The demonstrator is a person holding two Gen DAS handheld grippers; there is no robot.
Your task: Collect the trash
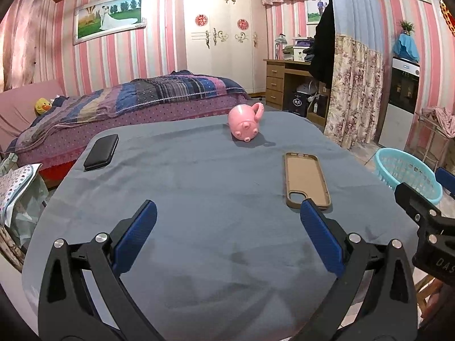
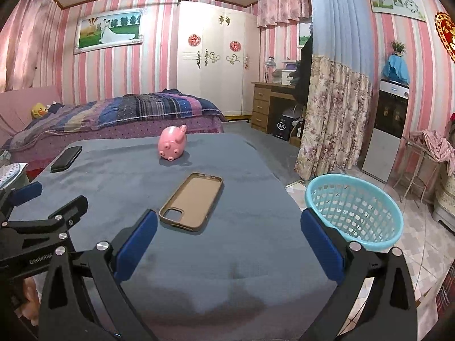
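Note:
A table under a blue-grey cloth [image 1: 199,187] [image 2: 241,255] carries a tan phone case [image 1: 307,180] [image 2: 192,201] lying inside up, a pink pig toy [image 1: 246,123] [image 2: 172,142] on its side at the far end, and a black case [image 1: 101,152] [image 2: 66,158] at the far left. A light blue mesh basket [image 1: 406,174] [image 2: 354,210] stands on the floor right of the table; it looks empty. My left gripper [image 1: 229,211] is open and empty above the near cloth. My right gripper [image 2: 229,220] is open and empty, the phone case just beyond its left finger.
A bed with a striped quilt [image 1: 136,99] lies behind the table. A wooden desk [image 2: 267,105], a floral curtain [image 2: 332,119] and a water dispenser [image 2: 389,125] stand at the right. A patterned bag [image 1: 14,182] hangs at the table's left.

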